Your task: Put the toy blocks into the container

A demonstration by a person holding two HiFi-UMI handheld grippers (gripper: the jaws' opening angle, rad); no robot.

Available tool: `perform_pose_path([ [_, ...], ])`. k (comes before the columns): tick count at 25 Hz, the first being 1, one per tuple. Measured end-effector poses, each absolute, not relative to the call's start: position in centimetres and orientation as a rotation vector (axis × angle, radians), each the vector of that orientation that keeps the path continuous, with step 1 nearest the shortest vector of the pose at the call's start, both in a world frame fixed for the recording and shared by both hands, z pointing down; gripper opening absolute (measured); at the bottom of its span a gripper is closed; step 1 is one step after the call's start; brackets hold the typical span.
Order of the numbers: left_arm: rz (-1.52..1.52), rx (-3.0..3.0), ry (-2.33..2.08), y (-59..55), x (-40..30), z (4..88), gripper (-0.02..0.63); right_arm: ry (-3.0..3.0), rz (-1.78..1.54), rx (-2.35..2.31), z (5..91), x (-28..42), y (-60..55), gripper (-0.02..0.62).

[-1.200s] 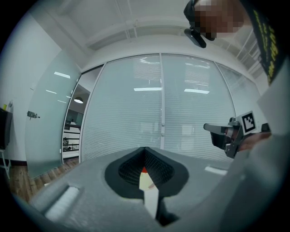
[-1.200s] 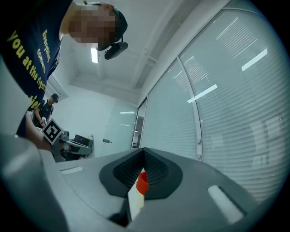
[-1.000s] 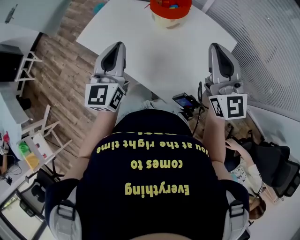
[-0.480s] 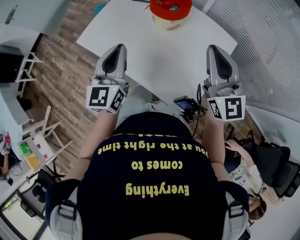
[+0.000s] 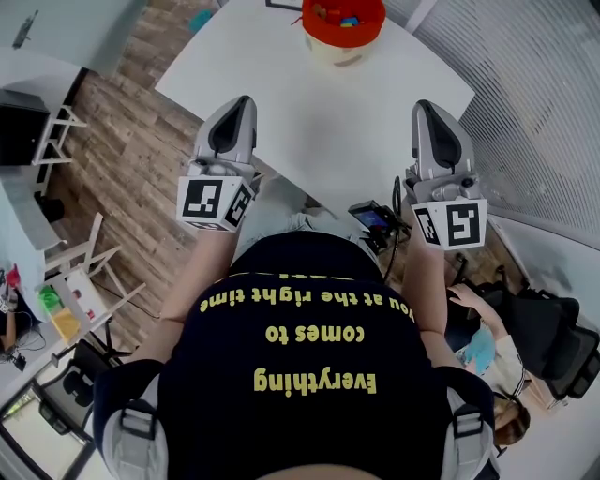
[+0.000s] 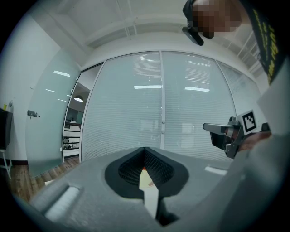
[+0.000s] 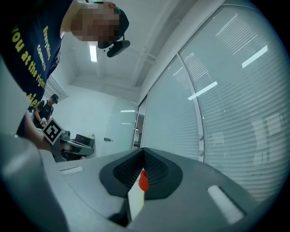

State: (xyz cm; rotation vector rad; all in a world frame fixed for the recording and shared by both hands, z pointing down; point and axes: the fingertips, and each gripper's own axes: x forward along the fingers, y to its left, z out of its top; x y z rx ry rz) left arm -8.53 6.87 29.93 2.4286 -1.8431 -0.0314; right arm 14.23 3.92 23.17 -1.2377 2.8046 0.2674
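A red container [image 5: 343,21] with coloured toy blocks [image 5: 339,13] inside stands at the far edge of the white table [image 5: 319,103]. My left gripper [image 5: 236,101] and right gripper [image 5: 429,108] hover side by side over the table's near edge, both pointing level toward the container and well short of it. Each has its jaws closed together with nothing held. In the left gripper view the jaws [image 6: 145,152] meet in a thin slit. The right gripper view shows the same [image 7: 143,152], with a sliver of the red container [image 7: 143,180] in the gap.
A glass wall with blinds runs along the right side. Wooden floor and white chairs [image 5: 80,272] lie to the left. A small screen device [image 5: 373,217] hangs by my waist. Another person [image 5: 487,347] sits at the lower right.
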Motion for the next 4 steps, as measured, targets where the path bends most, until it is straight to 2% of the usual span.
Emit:
perform_pose_path([
  [4,-0.035,2.427,-1.846,6.97,-8.62,29.78,-0.001,2.802,0.262,-1.239,23.17,14.23,4.16,0.005],
])
